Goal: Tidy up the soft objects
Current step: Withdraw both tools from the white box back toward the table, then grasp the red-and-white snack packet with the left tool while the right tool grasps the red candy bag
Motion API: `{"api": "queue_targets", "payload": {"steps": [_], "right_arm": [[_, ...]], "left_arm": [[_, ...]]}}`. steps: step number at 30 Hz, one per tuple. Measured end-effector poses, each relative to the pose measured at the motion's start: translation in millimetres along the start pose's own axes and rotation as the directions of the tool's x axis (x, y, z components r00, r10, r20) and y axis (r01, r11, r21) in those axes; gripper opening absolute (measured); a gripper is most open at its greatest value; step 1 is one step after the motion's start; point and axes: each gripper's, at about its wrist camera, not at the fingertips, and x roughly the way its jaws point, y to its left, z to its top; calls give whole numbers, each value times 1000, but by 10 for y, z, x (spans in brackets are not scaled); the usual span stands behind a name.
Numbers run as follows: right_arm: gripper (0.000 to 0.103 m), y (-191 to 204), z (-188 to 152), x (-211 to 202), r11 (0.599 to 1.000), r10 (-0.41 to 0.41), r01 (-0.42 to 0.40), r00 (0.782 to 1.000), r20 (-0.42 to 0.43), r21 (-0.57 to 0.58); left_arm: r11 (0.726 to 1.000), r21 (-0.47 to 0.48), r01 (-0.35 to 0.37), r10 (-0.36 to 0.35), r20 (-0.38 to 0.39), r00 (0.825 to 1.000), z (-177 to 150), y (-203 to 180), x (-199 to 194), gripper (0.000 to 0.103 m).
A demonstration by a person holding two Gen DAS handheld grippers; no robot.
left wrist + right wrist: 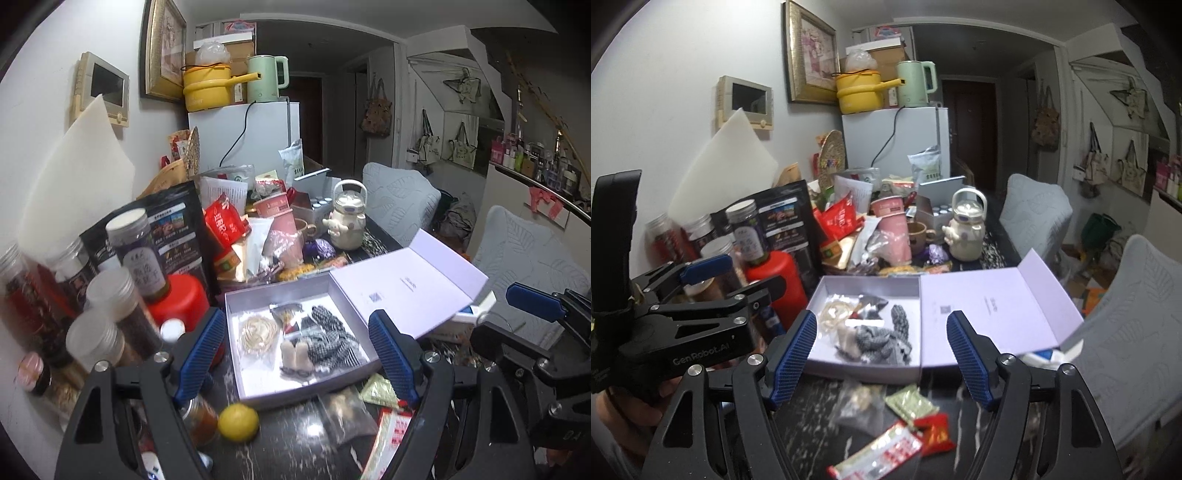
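Both grippers, left (pixel 297 354) and right (pixel 881 354), angled downward above worktop (pixel 820 413), jaws apart, nothing held. Soft objects (pixel 325 339) lying inside open lilac box (pixel 236 365) ahead.

"GenRobot.AI" on left hand-held gripper (pixel 735 280)

A lived-in home: a cluttered dining table (pixel 879 435), small fridge (pixel 894 140) at the far wall bearing a kettle (pixel 916 85) and pot (pixel 858 92), tote bags (pixel 1130 166) hung right.

Bagged soft items (pixel 314 339) lying inside open lilac box (pixel 236 373).
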Motion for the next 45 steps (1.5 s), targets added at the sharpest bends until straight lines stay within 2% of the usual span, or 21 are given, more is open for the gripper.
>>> {"api": "queue_targets", "payload": {"steps": [3, 14, 20, 24, 26, 32, 38, 45], "right_arm": [[74, 43, -123, -88, 1000, 2, -2, 1000, -5, 7], [74, 208, -643, -276, 999, 3, 0, 998, -57, 48], [74, 233, -939, -321, 996, 9, 0, 996, -94, 90], [74, 230, -1131, -325, 993, 2, 11, 993, -117, 115], [74, 216, -1217, -308, 992, 14, 3, 991, -131, 128], [74, 130, -1426, -222, 990, -20, 43, 986, -166, 133], [74, -45, -1601, -117, 986, -61, 90, 979, -193, 143], [74, -317, -1779, -8, 978, -94, 135, 966, -241, 157]], "left_arm": [[1000, 3, -2, 2, -21, 1000, -146, 5, -78, 80], [998, 5, 59, -59, -65, 996, -618, -4, -277, 80], [997, 50, 63, -57, -113, 992, -862, -72, -241, 80], [993, 20, 115, -111, -155, 982, -1028, -79, -173, 80], [992, 33, 123, -116, -174, 978, -1093, -126, -132, 80], [988, 24, 149, -140, -234, 962, -1333, -246, 32, 80], [986, -1, 166, -157, -315, 936, -1557, -373, 273, 80], [974, -13, 228, -218, -353, 910, -1708, -603, 524, 80]]}}
